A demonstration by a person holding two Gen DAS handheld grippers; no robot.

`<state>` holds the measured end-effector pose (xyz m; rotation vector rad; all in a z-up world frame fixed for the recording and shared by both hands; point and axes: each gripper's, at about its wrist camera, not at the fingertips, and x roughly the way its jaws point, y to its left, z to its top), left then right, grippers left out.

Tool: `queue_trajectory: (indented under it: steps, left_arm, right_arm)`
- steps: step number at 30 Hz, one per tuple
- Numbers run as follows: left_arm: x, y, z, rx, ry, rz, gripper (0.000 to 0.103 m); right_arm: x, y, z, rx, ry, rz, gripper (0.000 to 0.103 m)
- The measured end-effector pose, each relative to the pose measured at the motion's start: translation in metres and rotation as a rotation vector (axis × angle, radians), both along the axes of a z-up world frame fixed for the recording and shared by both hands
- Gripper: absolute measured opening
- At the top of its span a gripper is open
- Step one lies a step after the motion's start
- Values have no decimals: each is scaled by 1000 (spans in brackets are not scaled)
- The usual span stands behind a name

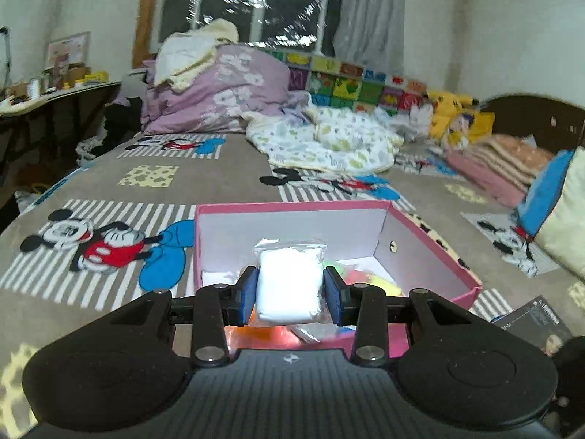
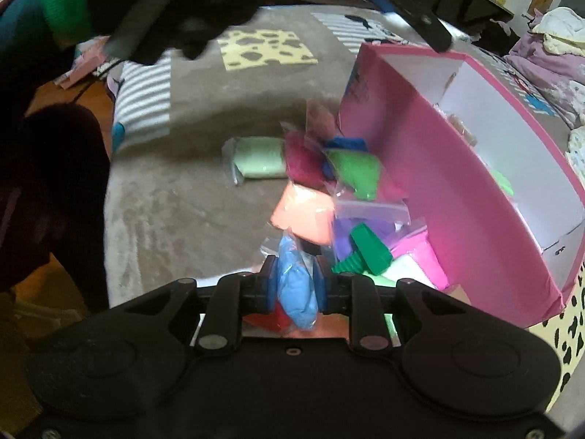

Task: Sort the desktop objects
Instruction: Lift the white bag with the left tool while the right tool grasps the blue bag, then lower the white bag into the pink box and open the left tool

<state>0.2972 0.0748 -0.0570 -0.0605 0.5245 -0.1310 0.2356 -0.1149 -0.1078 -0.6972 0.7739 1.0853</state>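
Observation:
My left gripper (image 1: 289,292) is shut on a white clay packet (image 1: 289,281) and holds it over the open pink box (image 1: 431,241), which has coloured packets inside. My right gripper (image 2: 294,285) is shut on a blue clay packet (image 2: 296,289), held above a pile of packets beside the pink box (image 2: 438,190). The pile includes an orange packet (image 2: 303,212), a bright green packet (image 2: 356,172), a dark red packet (image 2: 301,161), a purple packet (image 2: 343,237) and a green plastic tool (image 2: 365,252). A pale green packet (image 2: 259,157) lies apart on the blanket.
The box sits on a grey Mickey Mouse blanket (image 1: 109,241) on a bed. Piled quilts (image 1: 219,91) and plush toys (image 1: 453,117) lie at the far side. A dark booklet (image 1: 530,322) lies right of the box. The left arm (image 2: 164,3) reaches across above.

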Motion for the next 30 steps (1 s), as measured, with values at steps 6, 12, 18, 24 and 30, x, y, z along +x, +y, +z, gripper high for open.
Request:
queue_trajectory:
  steps: [6, 12, 18, 24, 30]
  left_arm:
    - [54, -14, 5, 93, 87, -31, 37]
    - [104, -24, -7, 101, 222, -55, 37]
    - [140, -40, -26, 151, 342, -83, 37]
    - [162, -50, -38, 201, 414, -108, 37]
    - [176, -58, -46, 215, 461, -124, 37]
  right_arm:
    - [4, -6, 15, 86, 42, -36, 20]
    - [9, -10, 27, 181, 107, -74, 20]
    - [8, -12, 24, 214, 142, -94, 20]
    - [14, -17, 19, 233, 169, -122, 20]
    - [17, -23, 18, 258, 178, -140, 20]
